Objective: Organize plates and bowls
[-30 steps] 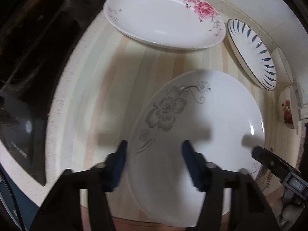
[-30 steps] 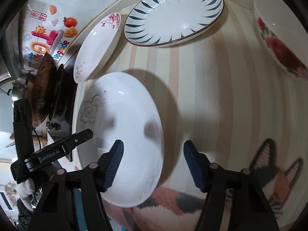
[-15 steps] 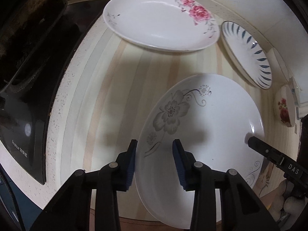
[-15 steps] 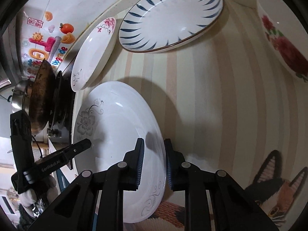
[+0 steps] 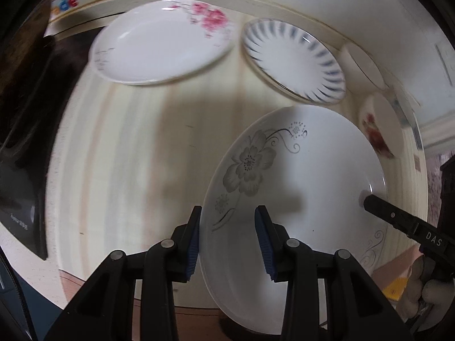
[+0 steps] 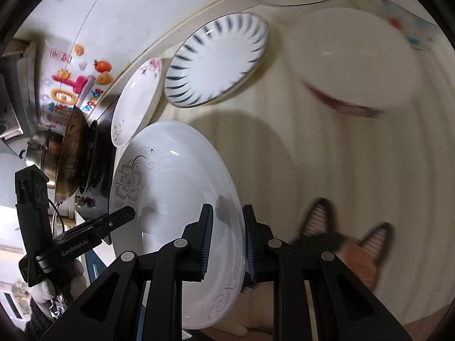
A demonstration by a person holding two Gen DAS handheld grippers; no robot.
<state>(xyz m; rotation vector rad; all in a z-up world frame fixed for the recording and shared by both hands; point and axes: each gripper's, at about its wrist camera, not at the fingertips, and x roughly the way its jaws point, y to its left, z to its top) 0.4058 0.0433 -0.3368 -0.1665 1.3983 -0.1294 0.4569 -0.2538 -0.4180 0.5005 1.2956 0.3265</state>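
Above the pale striped surface (image 5: 119, 153), the large white plate with a grey flower print (image 5: 298, 176) is clamped at opposite rims by the left gripper (image 5: 227, 241) and right gripper (image 6: 226, 244), both closed on it. Uneven lifting could let the glazed rim slip free.

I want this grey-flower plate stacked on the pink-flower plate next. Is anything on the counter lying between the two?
Nothing visible does. The grey-flower plate, gripped at opposite rims by the left gripper and right gripper, is separated from the pink-flower plate only by bare striped counter. The blue-striped plate sits off to the side.
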